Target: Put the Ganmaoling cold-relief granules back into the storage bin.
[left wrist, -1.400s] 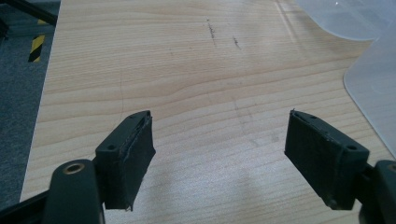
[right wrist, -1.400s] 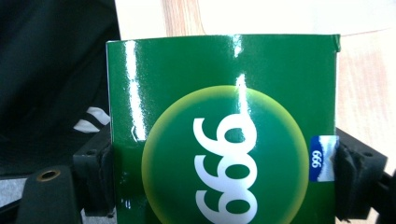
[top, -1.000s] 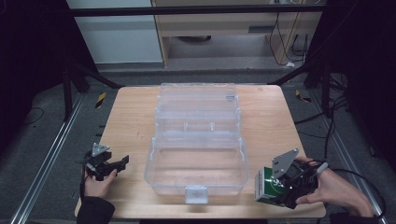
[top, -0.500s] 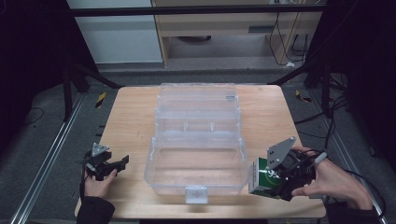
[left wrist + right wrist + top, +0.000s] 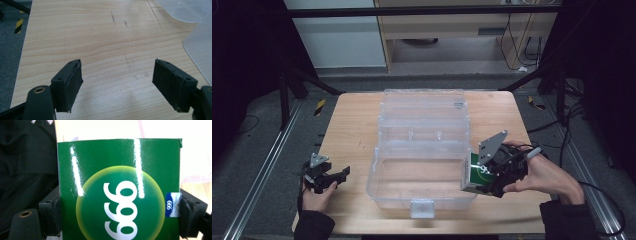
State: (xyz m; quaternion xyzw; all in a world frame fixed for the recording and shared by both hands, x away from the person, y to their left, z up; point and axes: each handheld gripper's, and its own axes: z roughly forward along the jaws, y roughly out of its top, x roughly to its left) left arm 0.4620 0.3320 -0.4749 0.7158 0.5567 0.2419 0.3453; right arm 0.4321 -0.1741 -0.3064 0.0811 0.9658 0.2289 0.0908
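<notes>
Your right gripper is clamped on the green box; both pads press its 2 sides, and the jaws have just opened a very little with the box between them. The box is lifted and tilted at the right front edge of the clear plastic case. Your left gripper rests low over the wooden table, left of the case, jaws wide apart with nothing between.

A glossy green box printed "999" is clamped, tilted, beside the clear plastic case's right wall.
</notes>
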